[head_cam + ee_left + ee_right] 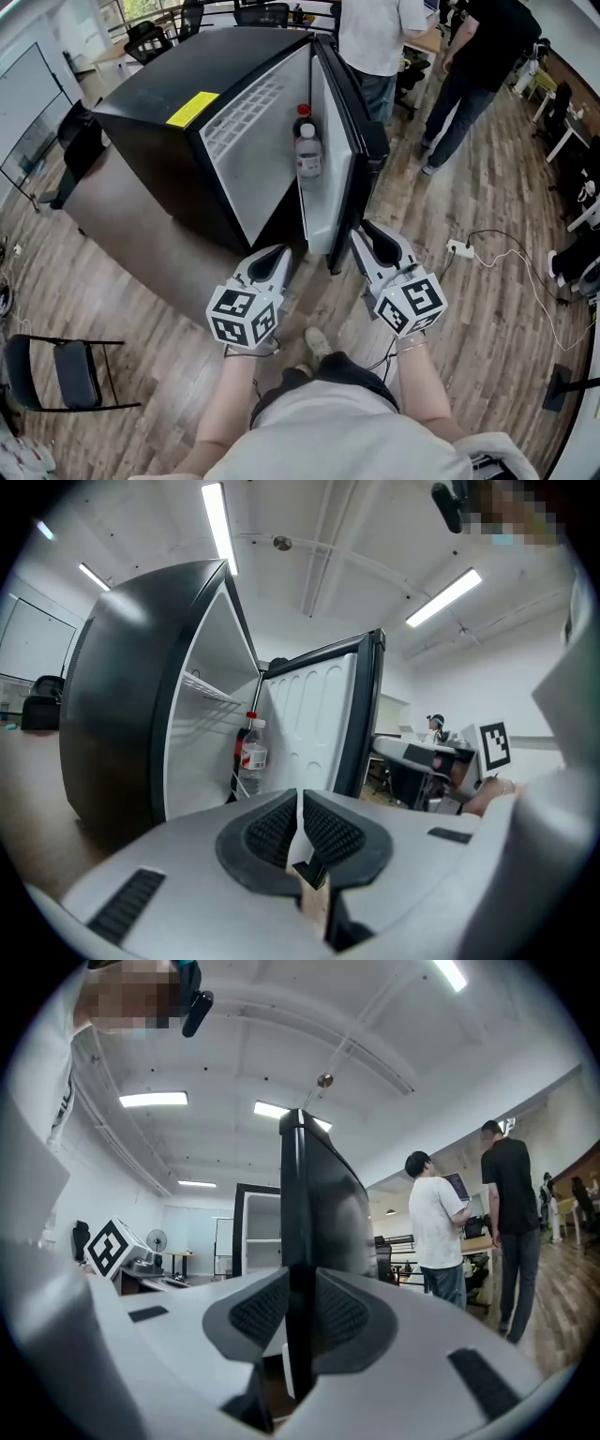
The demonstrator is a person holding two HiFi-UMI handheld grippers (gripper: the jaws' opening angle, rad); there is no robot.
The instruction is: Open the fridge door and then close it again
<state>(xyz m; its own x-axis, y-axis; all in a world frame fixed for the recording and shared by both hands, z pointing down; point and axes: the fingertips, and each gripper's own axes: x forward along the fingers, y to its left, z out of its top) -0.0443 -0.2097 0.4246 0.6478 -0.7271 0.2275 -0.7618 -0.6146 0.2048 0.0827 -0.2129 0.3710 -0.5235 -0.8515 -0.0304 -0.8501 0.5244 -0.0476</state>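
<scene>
clamped on the free edge of the fridge door [298,1194] with the right gripper [300,1312], pads pressing either side of it; holding the left gripper [300,829] just beside, jaws together on nothing; swung partly open from the black fridge [178,103], showing the white inside and a clear bottle [307,155] upright on the door shelf

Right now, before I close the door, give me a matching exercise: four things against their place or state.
Things:
1. fridge door
2. left gripper
3. right gripper
4. clear bottle

States:
A. shut, nothing held
B. in the door's inner rack
C. standing open
D. closed on the door's edge

Pairs: 1-C; 2-A; 3-D; 4-B
</scene>
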